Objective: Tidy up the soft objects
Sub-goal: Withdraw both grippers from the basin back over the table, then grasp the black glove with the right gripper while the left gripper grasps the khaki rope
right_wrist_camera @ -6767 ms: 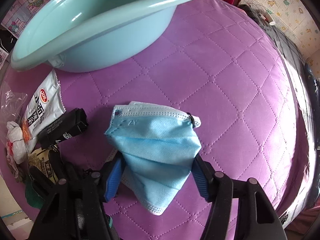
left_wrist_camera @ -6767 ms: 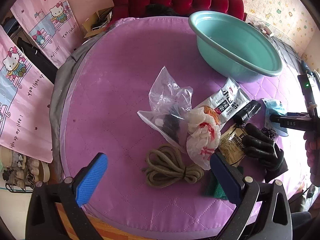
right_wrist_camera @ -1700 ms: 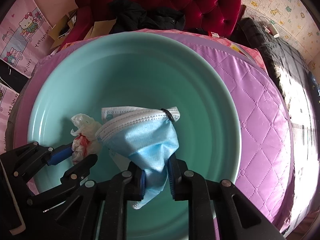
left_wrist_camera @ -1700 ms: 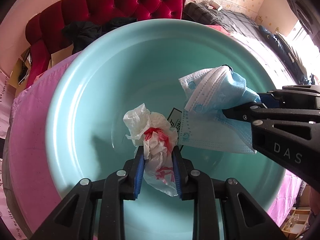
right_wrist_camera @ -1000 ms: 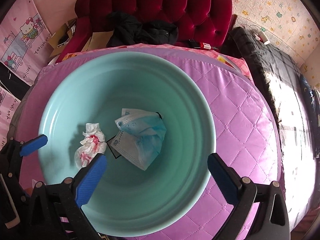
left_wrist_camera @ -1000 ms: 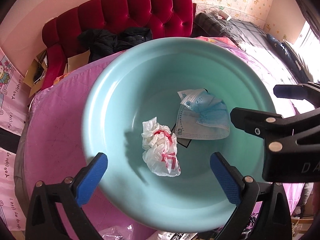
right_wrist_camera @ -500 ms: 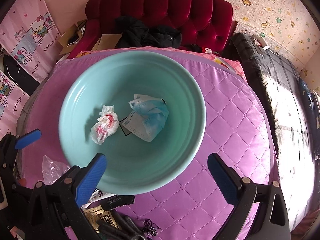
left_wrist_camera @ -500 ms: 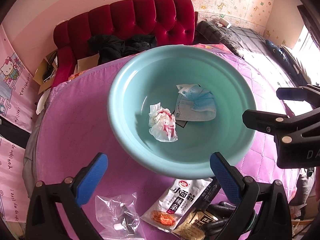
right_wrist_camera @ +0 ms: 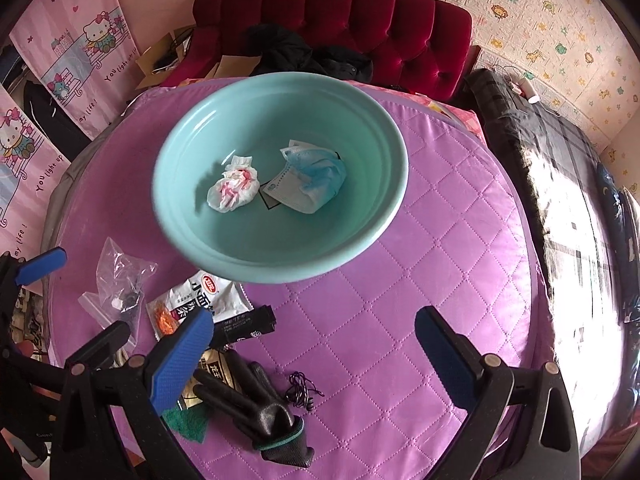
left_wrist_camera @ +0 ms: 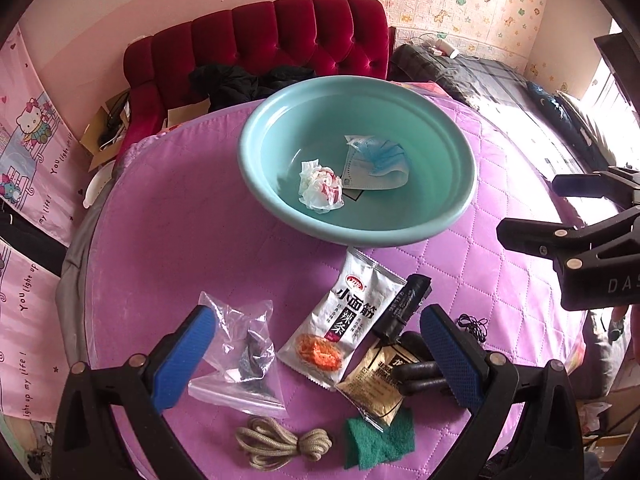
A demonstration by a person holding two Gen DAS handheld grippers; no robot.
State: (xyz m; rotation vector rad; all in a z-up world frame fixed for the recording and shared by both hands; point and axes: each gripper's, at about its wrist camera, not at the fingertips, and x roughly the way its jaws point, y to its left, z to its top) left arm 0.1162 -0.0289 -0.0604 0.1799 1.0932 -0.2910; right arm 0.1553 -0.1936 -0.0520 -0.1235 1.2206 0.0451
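A teal basin [left_wrist_camera: 460,216] [right_wrist_camera: 180,236] stands on the purple quilted table. Inside it lie a crumpled white and red plastic bag [left_wrist_camera: 322,192] [right_wrist_camera: 234,189] and a blue face mask [left_wrist_camera: 378,164] [right_wrist_camera: 314,178]. My left gripper [left_wrist_camera: 316,356] is open above the near items: a clear zip bag [left_wrist_camera: 240,356], a white snack packet [left_wrist_camera: 348,320], a black glove [left_wrist_camera: 416,368], a beige rope coil [left_wrist_camera: 280,442] and a green scouring pad [left_wrist_camera: 378,440]. My right gripper [right_wrist_camera: 314,354] is open and empty, held over the table in front of the basin, near the black glove [right_wrist_camera: 256,404].
A black sachet [left_wrist_camera: 402,306] and a gold packet [left_wrist_camera: 378,380] lie beside the snack packet. A thin black hair tie [right_wrist_camera: 302,390] lies on the quilt. A red tufted sofa [left_wrist_camera: 260,44] with dark clothes stands behind the table. Bare quilt [right_wrist_camera: 440,260] extends to the right.
Both grippers let go of the plastic bag and the mask inside the basin, opened wide, and drew back and upward. The near items on the table have come into view.
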